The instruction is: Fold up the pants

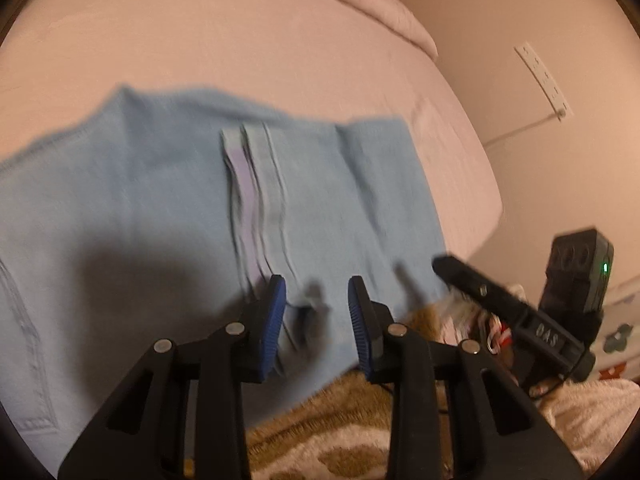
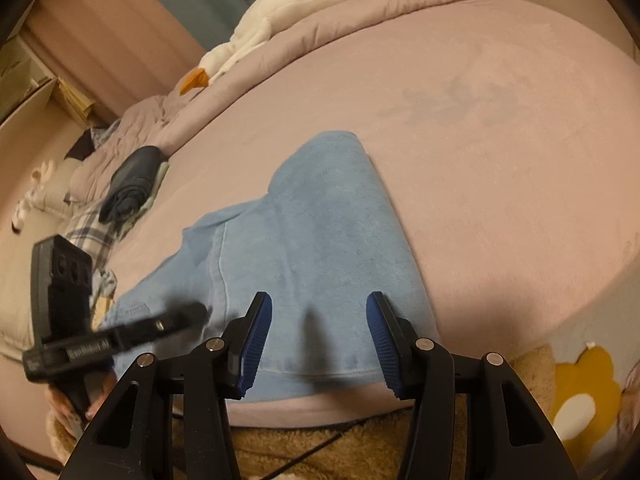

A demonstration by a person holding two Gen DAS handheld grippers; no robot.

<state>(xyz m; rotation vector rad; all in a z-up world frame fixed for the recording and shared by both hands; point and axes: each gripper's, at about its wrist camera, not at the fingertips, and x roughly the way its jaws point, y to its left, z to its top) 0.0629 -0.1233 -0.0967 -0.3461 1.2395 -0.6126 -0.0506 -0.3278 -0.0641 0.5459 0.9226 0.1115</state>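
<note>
**Both grippers hovered open over the folded pants**

The light blue pants (image 2: 320,240) lay folded on the pink bed (image 2: 500,160), their near edge close to the near side of the mattress. In the left wrist view a stack of layered fabric edges ran away from the camera down the middle of the cloth.

The left gripper (image 1: 317,320) stood over the near part of the pants with its blue pads apart; a small pucker of fabric lay between them, but the blur hid whether the pads touched it. The right gripper (image 2: 320,340) hung over the near hem, jaws wide, nothing pinched.

A white plush goose (image 2: 272,24) lay on the far quilt, and dark folded clothes (image 2: 134,184) sat far left.
</note>
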